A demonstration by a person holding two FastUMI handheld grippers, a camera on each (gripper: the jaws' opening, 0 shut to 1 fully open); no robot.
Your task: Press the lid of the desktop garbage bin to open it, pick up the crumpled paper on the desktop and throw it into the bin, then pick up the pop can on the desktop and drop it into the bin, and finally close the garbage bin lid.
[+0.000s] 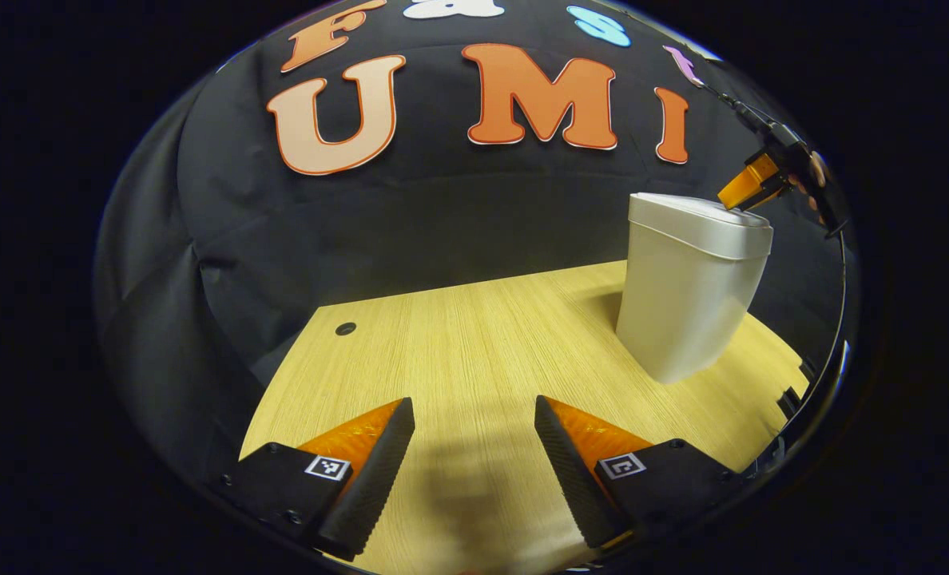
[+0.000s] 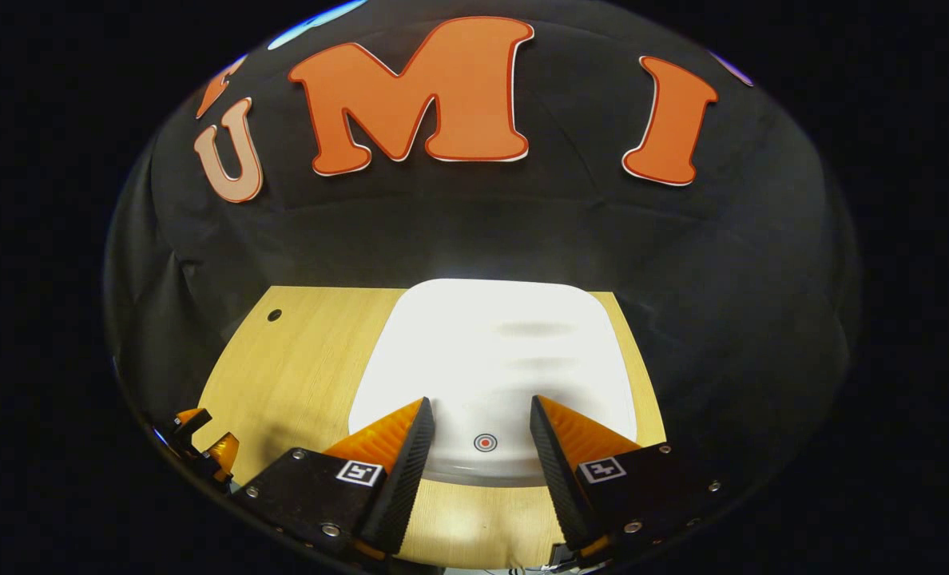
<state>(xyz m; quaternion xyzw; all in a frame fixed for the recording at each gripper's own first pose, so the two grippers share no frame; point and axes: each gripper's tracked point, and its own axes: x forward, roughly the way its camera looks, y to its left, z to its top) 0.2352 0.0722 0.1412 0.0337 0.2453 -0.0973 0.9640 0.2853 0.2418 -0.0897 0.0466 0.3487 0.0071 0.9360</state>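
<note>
In the left gripper view, the left gripper (image 1: pixel 474 415) hangs low over the wooden desktop (image 1: pixel 458 351) with its fingers spread wide and nothing between them. Farther off to the right stands the white garbage bin (image 1: pixel 686 307), its lid (image 1: pixel 702 224) down. The right gripper (image 1: pixel 750 190) hovers at the lid's far edge (whether it touches is unclear). In the right gripper view, that gripper (image 2: pixel 481 419) is also wide open and empty, directly above the lid (image 2: pixel 494 359), a small red ring mark (image 2: pixel 485 442) between its fingers.
</note>
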